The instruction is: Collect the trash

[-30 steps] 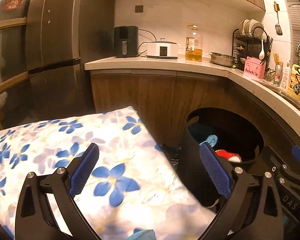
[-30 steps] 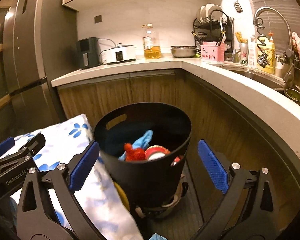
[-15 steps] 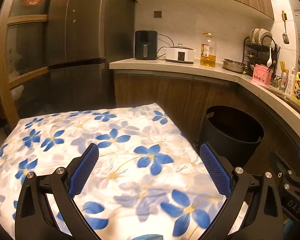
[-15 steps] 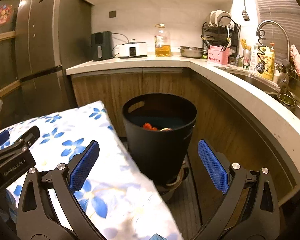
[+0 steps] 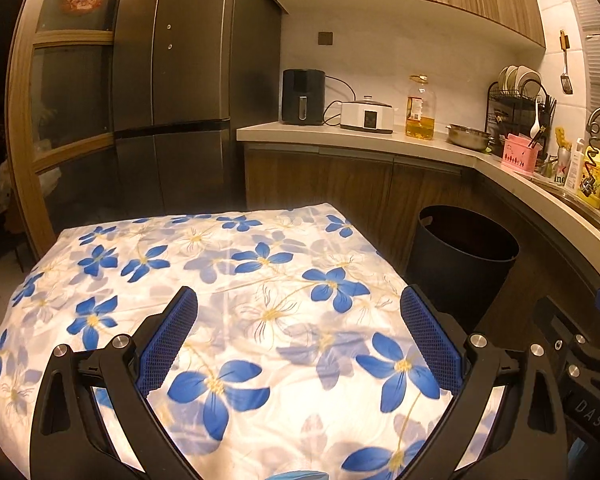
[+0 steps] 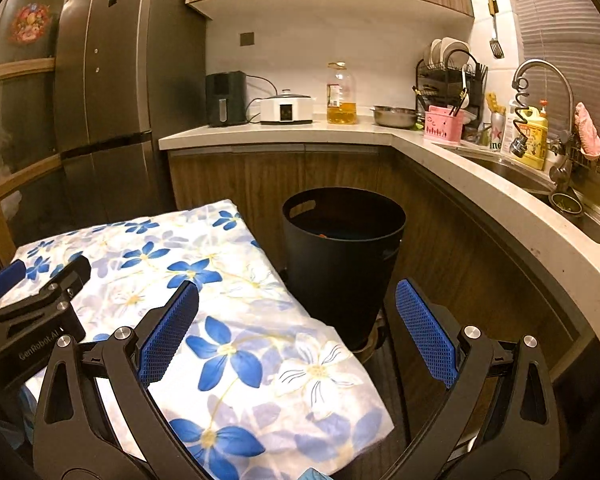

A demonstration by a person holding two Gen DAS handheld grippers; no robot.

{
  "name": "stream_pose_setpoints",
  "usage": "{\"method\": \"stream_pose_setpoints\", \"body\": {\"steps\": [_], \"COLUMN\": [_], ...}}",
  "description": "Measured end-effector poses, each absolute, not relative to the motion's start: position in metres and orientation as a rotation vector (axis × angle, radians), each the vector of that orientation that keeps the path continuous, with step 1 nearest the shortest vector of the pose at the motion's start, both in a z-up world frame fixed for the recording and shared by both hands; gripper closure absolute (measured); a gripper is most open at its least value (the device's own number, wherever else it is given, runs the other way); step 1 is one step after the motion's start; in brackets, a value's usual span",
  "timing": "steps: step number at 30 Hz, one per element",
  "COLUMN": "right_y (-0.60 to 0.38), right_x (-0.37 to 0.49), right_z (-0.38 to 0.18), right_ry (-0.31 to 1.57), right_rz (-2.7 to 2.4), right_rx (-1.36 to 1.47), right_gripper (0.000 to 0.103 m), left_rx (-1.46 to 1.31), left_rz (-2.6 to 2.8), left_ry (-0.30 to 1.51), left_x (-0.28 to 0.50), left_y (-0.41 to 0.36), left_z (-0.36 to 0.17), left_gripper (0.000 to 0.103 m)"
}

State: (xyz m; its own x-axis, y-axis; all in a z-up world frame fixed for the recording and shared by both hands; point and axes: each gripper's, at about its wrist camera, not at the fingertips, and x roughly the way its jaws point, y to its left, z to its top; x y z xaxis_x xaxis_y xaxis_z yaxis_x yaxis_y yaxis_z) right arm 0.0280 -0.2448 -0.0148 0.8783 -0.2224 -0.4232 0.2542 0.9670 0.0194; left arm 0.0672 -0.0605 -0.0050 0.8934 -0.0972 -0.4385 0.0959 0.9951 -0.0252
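Note:
A black round trash bin (image 6: 342,256) stands on the floor beside the table, against the wooden cabinets; a sliver of red and blue trash shows just inside its rim. In the left wrist view the same bin (image 5: 462,258) sits off the table's right corner, its inside dark. My left gripper (image 5: 298,334) hovers open over the table with the blue-flowered cloth (image 5: 204,292), nothing between its blue pads. My right gripper (image 6: 296,330) is open too, above the table's right corner, short of the bin. The left gripper's body (image 6: 32,312) shows at the left of the right wrist view.
An L-shaped counter (image 6: 440,148) carries an air fryer (image 6: 225,98), a white cooker, an oil bottle (image 6: 341,94), a steel bowl, a dish rack and a sink with tap (image 6: 540,92). A tall dark fridge (image 5: 172,92) stands behind the table. A narrow floor strip runs between table and cabinets.
Both grippers have pulled up and back from the bin. It now looks smaller and farther, its contents nearly out of sight, and more of the flowered table fills both views.

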Motion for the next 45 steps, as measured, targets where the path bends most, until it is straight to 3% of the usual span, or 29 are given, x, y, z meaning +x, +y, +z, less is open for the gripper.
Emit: {"method": "stream_pose_setpoints", "body": {"steps": [45], "right_y": [-0.226], "right_x": [-0.001], "right_z": [-0.001], "right_ry": [0.377], "right_rz": [-0.265], "right_rx": [0.082], "right_gripper": [0.005], "left_rx": [-0.012], "left_rz": [-0.12], "left_ry": [0.423], "left_x": [0.036], "left_y": [-0.05], "left_z": [0.002], "left_gripper": [0.006]}}
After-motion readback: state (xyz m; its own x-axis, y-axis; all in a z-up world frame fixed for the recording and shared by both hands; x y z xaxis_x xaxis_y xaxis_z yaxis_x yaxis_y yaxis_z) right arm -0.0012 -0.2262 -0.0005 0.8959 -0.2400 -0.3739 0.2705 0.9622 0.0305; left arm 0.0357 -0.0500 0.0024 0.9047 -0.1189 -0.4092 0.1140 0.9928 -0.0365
